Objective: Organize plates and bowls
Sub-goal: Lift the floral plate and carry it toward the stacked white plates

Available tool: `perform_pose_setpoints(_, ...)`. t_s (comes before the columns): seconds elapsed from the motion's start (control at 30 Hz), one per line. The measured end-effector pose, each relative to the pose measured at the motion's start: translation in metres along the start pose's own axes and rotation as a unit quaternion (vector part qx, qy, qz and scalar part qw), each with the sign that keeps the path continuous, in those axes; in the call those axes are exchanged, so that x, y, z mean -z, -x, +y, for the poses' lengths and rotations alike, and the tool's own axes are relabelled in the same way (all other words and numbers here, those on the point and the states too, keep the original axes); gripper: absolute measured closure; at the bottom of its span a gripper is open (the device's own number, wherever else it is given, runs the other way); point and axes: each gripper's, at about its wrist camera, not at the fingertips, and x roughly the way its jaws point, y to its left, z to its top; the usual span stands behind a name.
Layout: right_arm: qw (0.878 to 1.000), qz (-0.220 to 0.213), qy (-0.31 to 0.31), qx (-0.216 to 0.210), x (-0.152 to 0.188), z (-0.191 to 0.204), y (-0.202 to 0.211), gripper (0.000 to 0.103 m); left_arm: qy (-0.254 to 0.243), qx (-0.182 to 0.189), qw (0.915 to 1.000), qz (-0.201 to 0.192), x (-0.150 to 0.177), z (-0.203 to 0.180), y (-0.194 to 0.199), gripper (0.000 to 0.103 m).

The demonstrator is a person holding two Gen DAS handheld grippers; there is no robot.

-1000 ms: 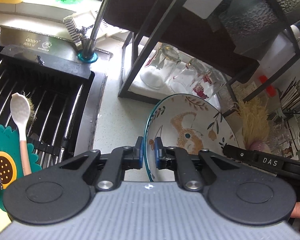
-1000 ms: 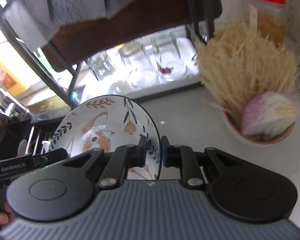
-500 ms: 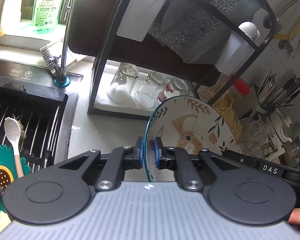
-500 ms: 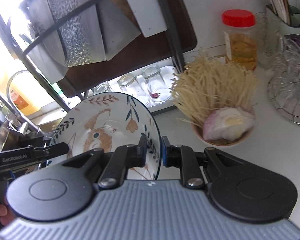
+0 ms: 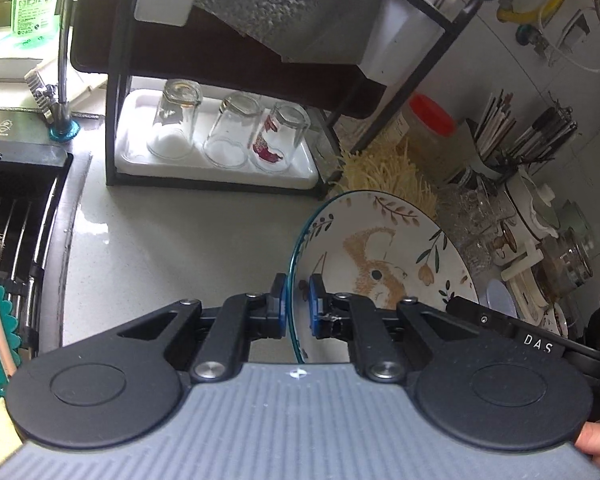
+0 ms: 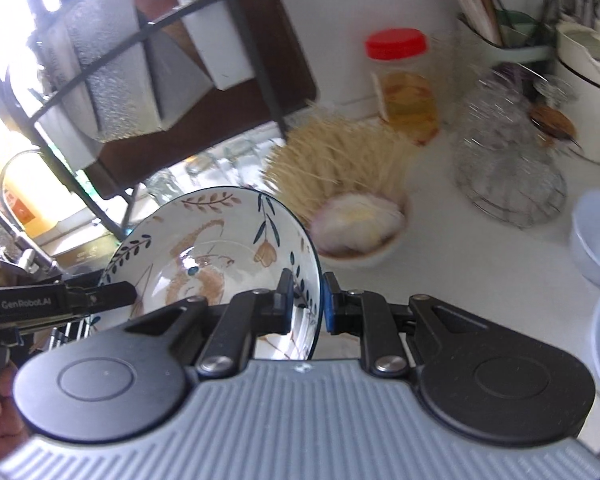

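Observation:
A white bowl painted with a squirrel and leaves, blue-rimmed point(image 5: 384, 252), hangs tilted above the counter between both grippers. My left gripper point(image 5: 298, 306) is shut on its left rim. In the right wrist view the same bowl point(image 6: 216, 248) shows its inside, and my right gripper point(image 6: 307, 304) is shut on its right rim. The other gripper's black finger point(image 6: 100, 294) reaches the bowl's far edge from the left. Two pale empty bowls point(image 6: 598, 236) sit on the counter at the right edge.
A black dish rack point(image 5: 228, 80) stands behind, with three upturned glasses point(image 5: 236, 136) on its white tray. A bowl of enoki and onion point(image 6: 352, 204), a red-lidded jar point(image 6: 404, 84), a glass dome point(image 6: 508, 168) and utensil holders crowd the right. The sink point(image 5: 16, 216) lies left.
Both grippers have carried the bowl up and rightward, away from the sink. The rack and glasses have slid left and farther off, and the pale bowls have come into the right wrist view.

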Motion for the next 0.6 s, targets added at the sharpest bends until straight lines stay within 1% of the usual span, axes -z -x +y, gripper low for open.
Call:
perform_pose_setpoints(0.07, 1.0, 0.005, -0.005, 0.007, 0.008, -0.008, 0.004, 0.085, -0.004, 0.006, 0.9998, 0.016, 0.007, -0.004, -0.006, 0.091)
perform_pose_setpoints(0.2, 1.0, 0.021, -0.009, 0.021, 0.025, -0.021, 0.011, 0.085, -0.03, 0.013, 0.9981, 0.053, 0.025, -0.013, -0.019, 0.09)
perform_pose_setpoints(0.37, 0.998, 0.047, -0.011, 0.035, 0.049, -0.033, 0.015, 0.085, -0.049, 0.02, 0.9939, 0.097, 0.044, -0.014, -0.034, 0.09)
perform_pose_setpoints(0.47, 0.997, 0.057, -0.02, 0.044, 0.058, -0.036, 0.014, 0.085, -0.068, 0.021, 0.9908, 0.116, 0.05, -0.017, -0.042, 0.089)
perform_pose_setpoints(0.6, 0.996, 0.062, -0.036, 0.05, 0.064, -0.042, 0.014, 0.085, -0.074, 0.028, 0.9871, 0.139, 0.049, -0.018, -0.056, 0.089)
